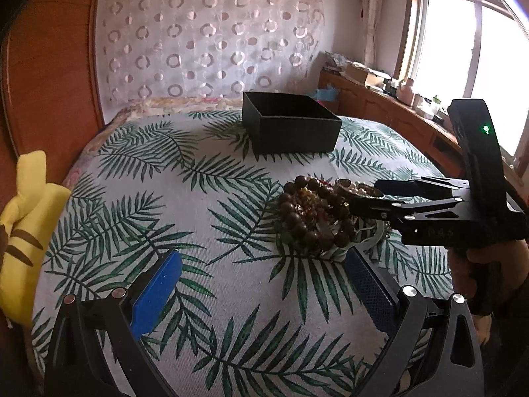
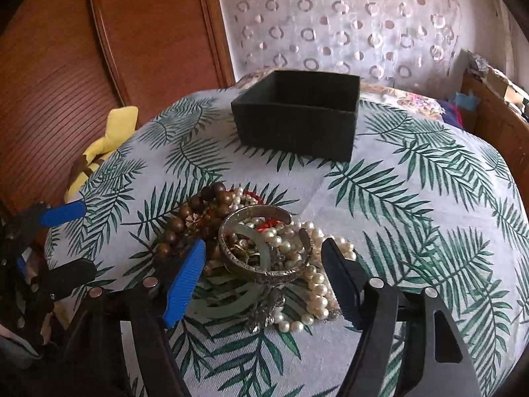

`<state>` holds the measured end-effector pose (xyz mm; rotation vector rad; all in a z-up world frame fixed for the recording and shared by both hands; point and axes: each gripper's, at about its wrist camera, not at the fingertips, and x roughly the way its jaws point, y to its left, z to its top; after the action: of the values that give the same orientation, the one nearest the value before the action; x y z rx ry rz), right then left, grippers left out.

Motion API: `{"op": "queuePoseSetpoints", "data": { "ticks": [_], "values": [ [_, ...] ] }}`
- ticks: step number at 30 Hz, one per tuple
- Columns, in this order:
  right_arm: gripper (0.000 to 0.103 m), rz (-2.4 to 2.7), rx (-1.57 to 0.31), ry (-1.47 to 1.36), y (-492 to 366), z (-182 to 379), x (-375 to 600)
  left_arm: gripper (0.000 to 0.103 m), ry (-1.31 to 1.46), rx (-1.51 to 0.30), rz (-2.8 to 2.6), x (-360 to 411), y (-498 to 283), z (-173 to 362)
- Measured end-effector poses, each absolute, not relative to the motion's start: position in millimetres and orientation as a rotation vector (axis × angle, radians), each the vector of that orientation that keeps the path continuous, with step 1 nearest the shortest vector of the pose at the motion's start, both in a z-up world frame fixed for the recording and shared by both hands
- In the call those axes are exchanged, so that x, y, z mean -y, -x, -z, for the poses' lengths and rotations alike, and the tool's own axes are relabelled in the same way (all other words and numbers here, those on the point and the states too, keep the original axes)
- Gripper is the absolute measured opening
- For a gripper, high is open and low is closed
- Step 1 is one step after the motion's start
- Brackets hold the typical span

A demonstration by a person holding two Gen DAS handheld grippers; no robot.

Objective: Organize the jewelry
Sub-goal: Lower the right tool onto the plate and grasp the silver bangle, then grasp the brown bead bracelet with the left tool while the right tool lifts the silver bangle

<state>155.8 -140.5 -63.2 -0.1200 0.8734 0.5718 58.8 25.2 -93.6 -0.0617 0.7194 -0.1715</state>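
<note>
- The palm-leaf cloth (image 2: pixel 413 198) covers the whole surface and fills the middle and lower part of both views.
- The black open-topped box (image 2: pixel 297 125) sits on the cloth in the upper centre of the right wrist view, well apart from the jewellery and from both grippers; what it holds cannot be seen.
- The right gripper (image 2: pixel 264 281) comes up from the bottom of its own view, level and pointing at the box. Its jaws are spread wide and grip nothing, one blue pad on each side of the jewellery pile.
- The left gripper (image 1: pixel 261 287) stands at the bottom of its own view, jaws likewise wide apart and empty. The pile lies just past its right pad, in the centre right of the frame.
- The jewellery pile (image 2: pixel 258 251) lies in the lower centre, between the right gripper's pads.
- The pearl strand (image 2: pixel 314 284) trails along the pile's right side, beside the right pad.
- The brown wooden bead bracelet (image 2: pixel 198 211) is on the pile's upper left.
- The silver bangle (image 2: pixel 261 241) rests tilted on top, in the middle.
</note>
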Motion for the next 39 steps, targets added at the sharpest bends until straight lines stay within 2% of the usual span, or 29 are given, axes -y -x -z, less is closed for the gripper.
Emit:
{"op": "queuePoseSetpoints", "data": {
  "ticks": [3,5,10,15,18,20,24,25,36,38,39],
  "values": [
    [0.073,-0.578,-0.879,0.124,-159,65,138,0.095,0.067,-0.723,0.179,-25,-59,95],
    [0.063,-0.575,-0.884,0.128,-160,66,137,0.095,0.068,-0.725,0.187,-25,-59,96],
    [0.062,-0.588,-0.865,0.127,-156,62,143,0.092,0.063,-0.730,0.202,-20,-59,98],
    [0.062,-0.599,-0.807,0.093,-145,45,159,0.081,0.059,-0.749,0.242,-10,-62,100],
    [0.062,-0.595,-0.796,0.080,-139,39,172,0.071,0.046,-0.752,0.271,-2,-65,98],
    [0.062,-0.592,-0.793,0.080,-134,38,179,0.060,0.036,-0.754,0.290,2,-68,97],
    [0.062,-0.579,-0.793,0.080,-127,41,190,0.049,-0.028,-0.757,0.313,19,-75,99],
    [0.062,-0.577,-0.793,0.077,-125,41,193,0.044,-0.041,-0.760,0.325,22,-77,100],
    [0.062,-0.564,-0.783,0.066,-120,41,201,0.042,-0.128,-0.792,0.351,37,-94,108],
    [0.062,-0.565,-0.783,0.067,-119,41,201,0.032,-0.138,-0.789,0.352,36,-94,107],
    [0.062,-0.565,-0.784,0.068,-119,42,200,0.032,-0.147,-0.785,0.356,36,-94,107]
  ]
}}
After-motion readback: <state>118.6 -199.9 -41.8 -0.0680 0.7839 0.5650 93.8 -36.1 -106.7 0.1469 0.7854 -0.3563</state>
